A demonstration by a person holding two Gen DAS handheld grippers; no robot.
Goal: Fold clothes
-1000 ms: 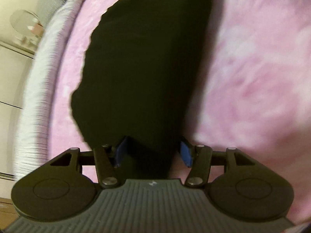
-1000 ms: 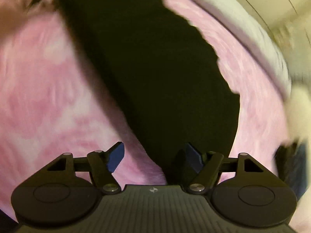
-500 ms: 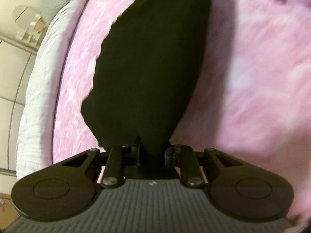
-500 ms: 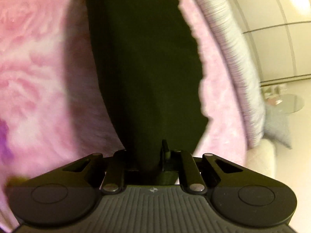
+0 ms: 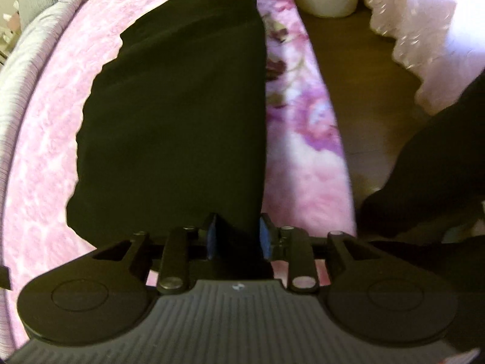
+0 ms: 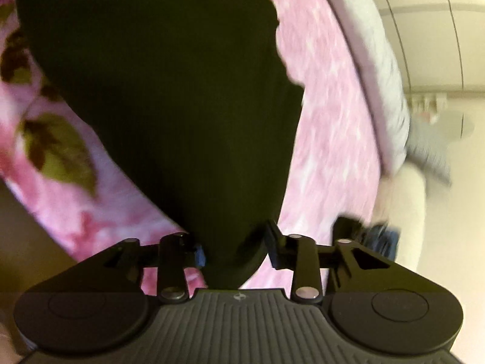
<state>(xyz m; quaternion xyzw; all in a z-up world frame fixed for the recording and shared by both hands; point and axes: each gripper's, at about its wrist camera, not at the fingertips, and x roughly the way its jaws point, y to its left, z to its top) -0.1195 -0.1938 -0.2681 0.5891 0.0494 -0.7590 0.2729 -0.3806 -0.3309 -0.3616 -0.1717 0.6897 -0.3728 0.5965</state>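
Between left claw [image 5: 237, 236] pads: black garment [image 5: 182, 115] corner.

No words, numbers or labels can be read anywhere — only blurred fabric patterns.

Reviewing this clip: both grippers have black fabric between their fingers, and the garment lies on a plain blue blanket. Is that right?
Not quite. The blanket is pink with a floral print, not plain blue; both wrist views show it, with leaves and blossoms clearest in the right wrist view. The rest holds: the black garment sits between the fingers of the left gripper and the right gripper, whose jaws have just been opening.
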